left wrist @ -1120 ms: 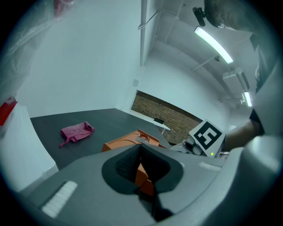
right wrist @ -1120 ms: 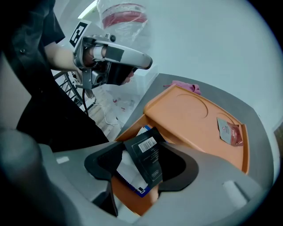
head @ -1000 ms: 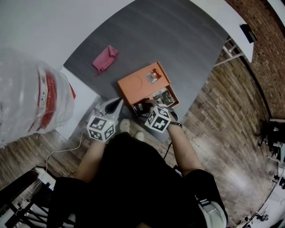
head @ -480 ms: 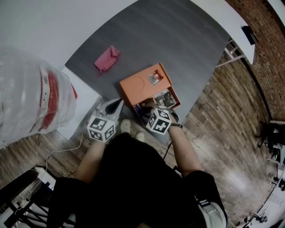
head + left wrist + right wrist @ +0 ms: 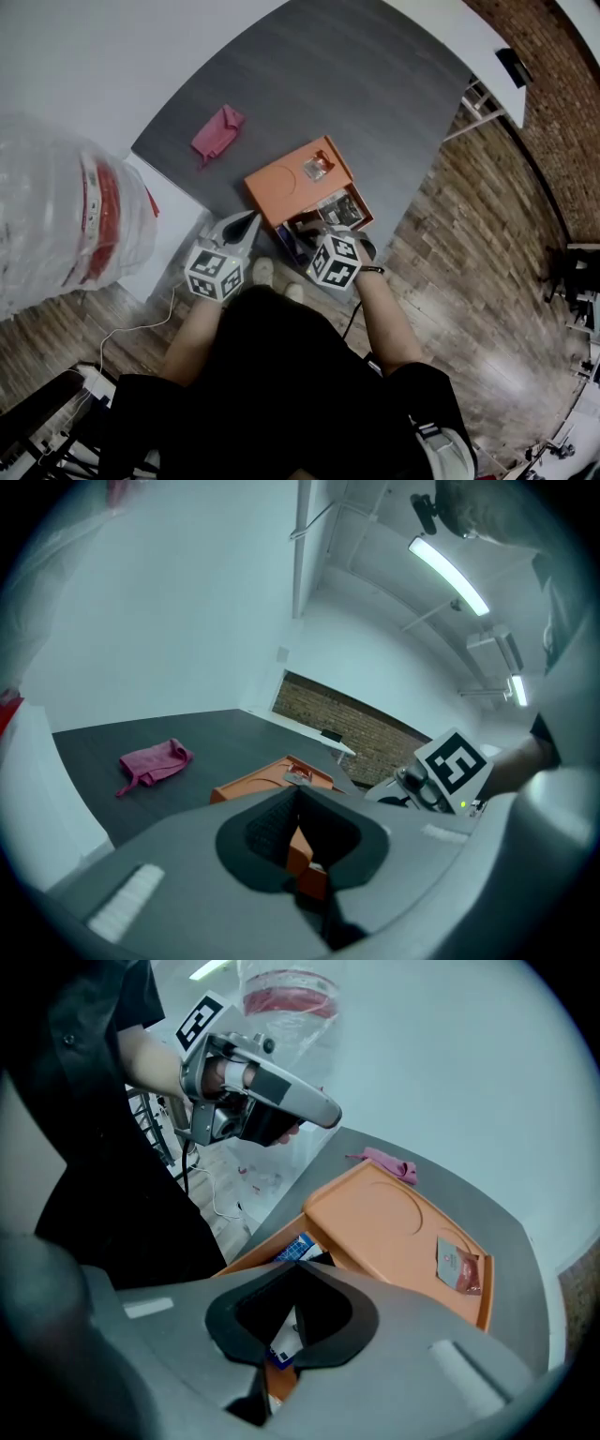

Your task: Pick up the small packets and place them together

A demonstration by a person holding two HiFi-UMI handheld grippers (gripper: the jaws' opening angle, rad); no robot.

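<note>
- Now the right claw points steeply down into the open compartment at the lower right of the orange tray. Its jaws have just been closing and stand together, pinching a white small packet with blue print, seen edge-on.
- The left claw has its jaws together with nothing between them. It hangs just beside the tray's lower left corner.
- A second packet, clear with reddish contents, lies flat on the tray's raised flat part, near the upper right edge.
- More packets lie in the open compartment beside the right claw.
- The print on the packets is too small to read. Each claw's cube bears black-and-white square markers.
- The tray sits on a dark grey tabletop, and a pink cloth lies to the tray's upper left.
- A wood-plank floor fills the right of the frame, with a brick wall at the upper right.
- A clear plastic bag with a red band is at the far left.
</note>
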